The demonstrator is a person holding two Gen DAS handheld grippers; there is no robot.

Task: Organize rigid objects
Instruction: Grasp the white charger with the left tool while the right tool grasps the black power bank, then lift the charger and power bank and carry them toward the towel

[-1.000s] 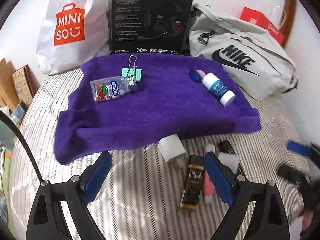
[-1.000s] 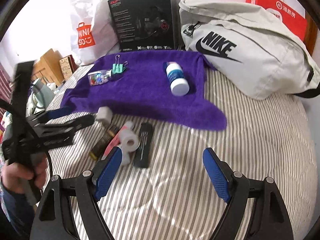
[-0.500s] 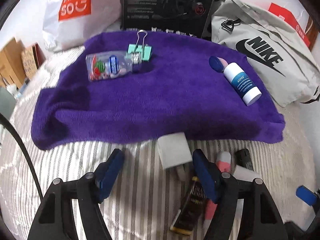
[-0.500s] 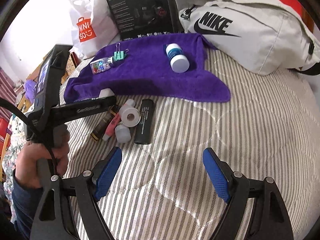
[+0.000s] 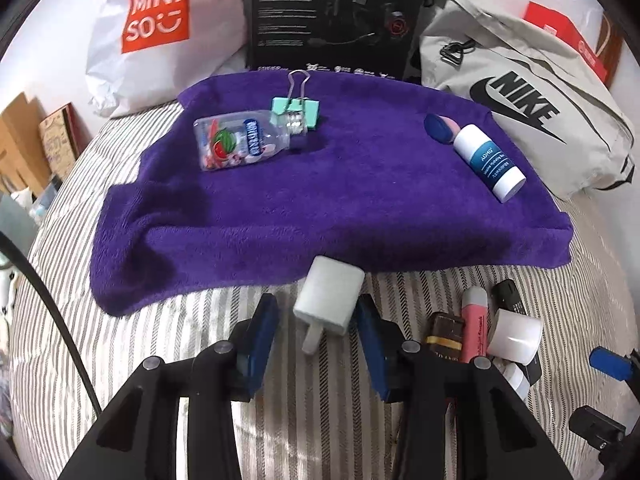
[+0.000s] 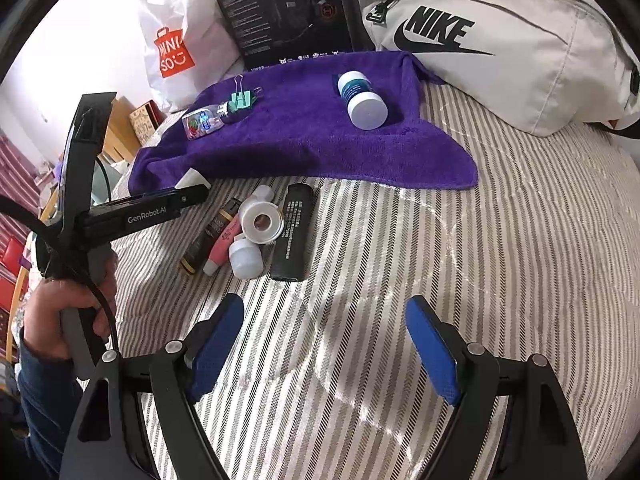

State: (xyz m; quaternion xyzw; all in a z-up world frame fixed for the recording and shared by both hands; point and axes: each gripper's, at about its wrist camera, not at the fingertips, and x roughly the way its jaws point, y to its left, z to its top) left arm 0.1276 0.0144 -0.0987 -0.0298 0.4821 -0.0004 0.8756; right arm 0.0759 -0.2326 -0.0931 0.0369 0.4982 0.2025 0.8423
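A white charger block [image 5: 330, 300] lies on the striped bedding just before the purple towel [image 5: 360, 208]. My left gripper [image 5: 316, 302] straddles it, jaws narrowed; the right pad touches it and a thin gap shows on the left. On the towel lie a clear candy bottle [image 5: 240, 144], a green binder clip [image 5: 296, 110] and a white-and-blue tube [image 5: 488, 160]. Right of the block sit a dark tube [image 5: 444, 332], a pink tube [image 5: 474, 324], a black bar [image 6: 292, 236] and a tape roll [image 6: 262, 220]. My right gripper [image 6: 324, 344] hangs open over bare bedding.
Behind the towel stand a white Miniso bag [image 5: 160, 36], a black headset box [image 5: 336, 16] and a grey Nike bag [image 5: 520, 92]. A person's hand [image 6: 68, 312] holds the left gripper. Striped bedding [image 6: 500, 260] stretches to the right.
My left gripper has moved forward onto the white block and its jaws have narrowed around it. The right gripper has drawn back slightly and stays open.
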